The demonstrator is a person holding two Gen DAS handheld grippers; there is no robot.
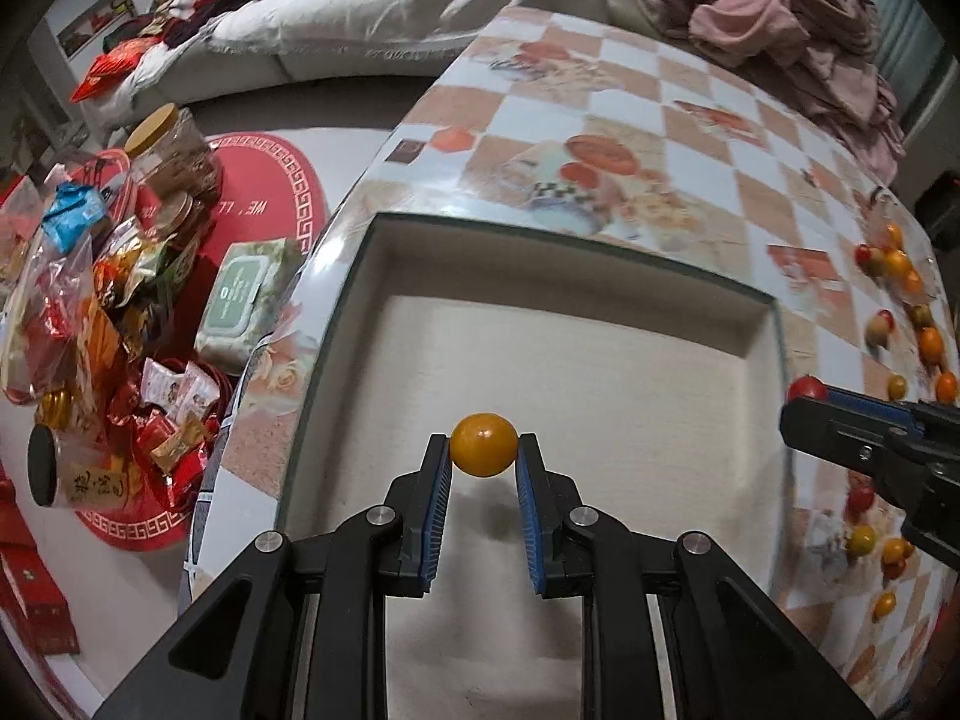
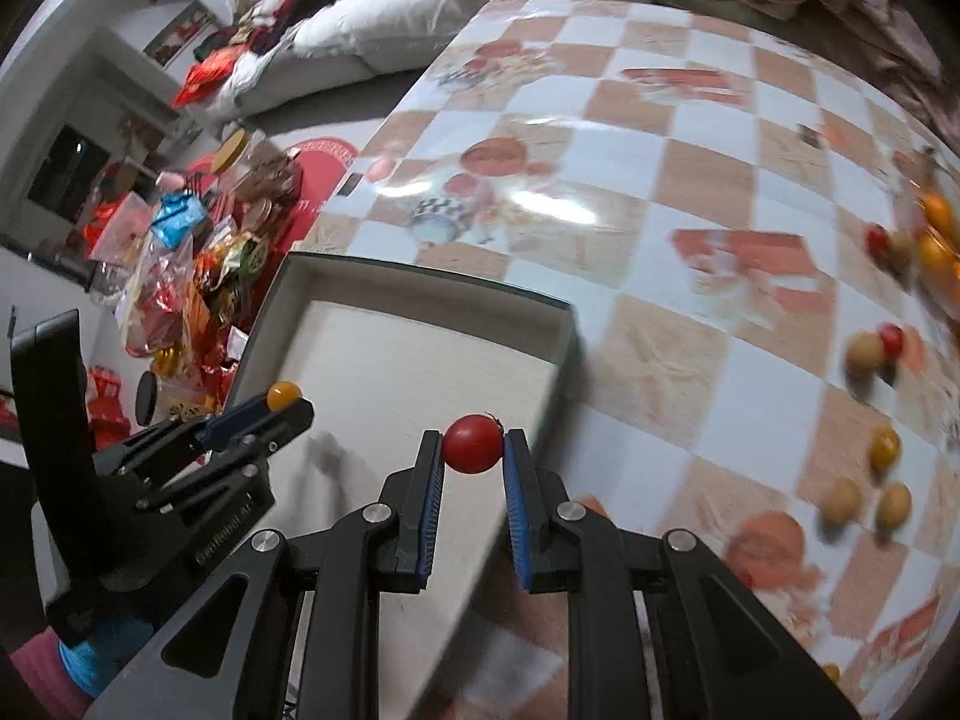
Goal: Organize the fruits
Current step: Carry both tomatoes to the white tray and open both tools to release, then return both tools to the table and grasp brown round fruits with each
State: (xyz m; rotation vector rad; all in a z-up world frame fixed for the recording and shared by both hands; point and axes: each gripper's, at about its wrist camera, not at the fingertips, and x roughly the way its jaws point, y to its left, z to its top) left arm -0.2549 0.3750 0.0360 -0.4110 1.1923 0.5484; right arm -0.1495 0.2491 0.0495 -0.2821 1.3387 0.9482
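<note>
The left gripper is clamping a yellow cherry tomato between its blue-padded fingers, and it is hanging above the bare floor of the shallow cream box lid, toward that lid's near edge. The right gripper is pinching a red cherry tomato in the same way, its fingers pressing on the fruit's two sides; it is hovering over the right edge of the box lid, near the lid's near right corner. From the left wrist view the right gripper is showing at the right edge of the lid with the red fruit at its tip.

The box lid is sitting at the left end of the table, which is wearing a checked oilcloth printed with food pictures. The loose cherry tomatoes, red, orange and yellow, are lying scattered along the table's right edge, well apart from the lid.

Beyond the table's left edge, snack packets and a pack of wet wipes are lying on a red mat, and pink clothing is piling up past the far edge
</note>
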